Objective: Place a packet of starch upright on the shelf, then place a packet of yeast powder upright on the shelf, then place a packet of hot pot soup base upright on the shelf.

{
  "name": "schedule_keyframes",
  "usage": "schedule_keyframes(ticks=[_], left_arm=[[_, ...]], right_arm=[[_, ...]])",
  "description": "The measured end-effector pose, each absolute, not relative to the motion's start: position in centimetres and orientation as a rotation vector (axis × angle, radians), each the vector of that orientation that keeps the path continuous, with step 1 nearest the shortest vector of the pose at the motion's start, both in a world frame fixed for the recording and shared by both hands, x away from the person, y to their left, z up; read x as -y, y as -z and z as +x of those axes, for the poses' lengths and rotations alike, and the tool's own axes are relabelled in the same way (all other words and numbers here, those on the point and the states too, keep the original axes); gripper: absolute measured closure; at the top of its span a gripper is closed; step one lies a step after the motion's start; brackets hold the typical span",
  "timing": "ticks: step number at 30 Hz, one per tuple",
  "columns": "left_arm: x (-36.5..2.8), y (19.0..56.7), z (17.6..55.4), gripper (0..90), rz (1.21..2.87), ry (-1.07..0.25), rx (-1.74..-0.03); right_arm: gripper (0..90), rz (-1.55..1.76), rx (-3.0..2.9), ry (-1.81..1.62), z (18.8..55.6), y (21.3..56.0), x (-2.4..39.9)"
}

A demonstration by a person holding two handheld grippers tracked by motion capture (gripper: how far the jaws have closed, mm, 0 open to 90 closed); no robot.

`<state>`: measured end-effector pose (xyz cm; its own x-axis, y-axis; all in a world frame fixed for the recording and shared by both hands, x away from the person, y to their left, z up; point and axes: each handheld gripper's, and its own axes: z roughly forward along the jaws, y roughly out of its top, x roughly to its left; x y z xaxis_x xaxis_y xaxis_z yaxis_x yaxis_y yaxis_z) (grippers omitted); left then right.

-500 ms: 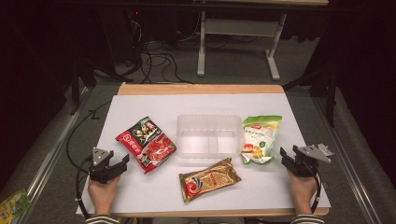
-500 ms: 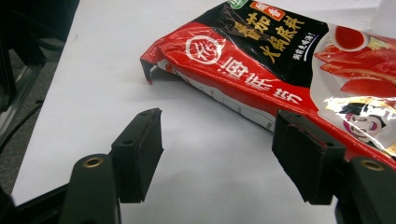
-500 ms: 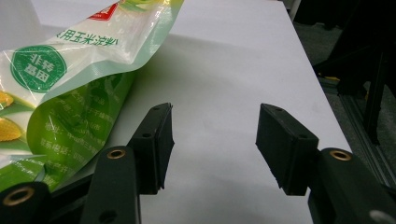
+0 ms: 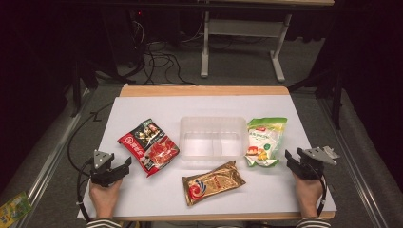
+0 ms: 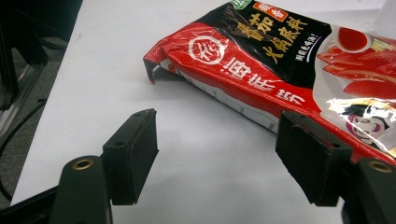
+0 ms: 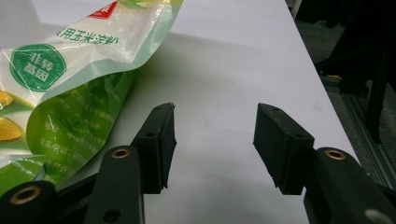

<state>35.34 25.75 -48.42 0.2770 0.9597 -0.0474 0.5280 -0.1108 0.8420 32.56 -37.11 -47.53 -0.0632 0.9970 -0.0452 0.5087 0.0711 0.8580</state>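
My left gripper (image 4: 124, 166) rests open at the table's front left, held by a hand, with nothing between its jaws. In the left gripper view, the gripper (image 5: 217, 119) points at the near corner of a red and black snack packet (image 5: 280, 60), which lies flat just right of it (image 4: 149, 145). My right gripper (image 4: 290, 159) rests open at the front right, also empty. In the right gripper view, the gripper (image 6: 215, 109) sits beside a green and white packet (image 6: 70, 93), which lies to its left (image 4: 263, 140).
A clear plastic container (image 4: 214, 137) with two compartments stands at the middle of the white table (image 4: 142, 109). A gold and brown packet (image 4: 211, 181) lies in front of it. Cables trail on the floor beyond the table, and metal rails run along both sides.
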Motion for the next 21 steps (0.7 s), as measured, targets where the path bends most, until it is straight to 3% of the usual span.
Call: schedule_keyframes(ticks=[21], left_arm=[[-25.7, 48.39, 35.3, 29.7, 1.765, -0.686, -1.347]], right_arm=[[46.1, 1.507, -1.666, -0.96, 32.49, 47.27, 37.51]])
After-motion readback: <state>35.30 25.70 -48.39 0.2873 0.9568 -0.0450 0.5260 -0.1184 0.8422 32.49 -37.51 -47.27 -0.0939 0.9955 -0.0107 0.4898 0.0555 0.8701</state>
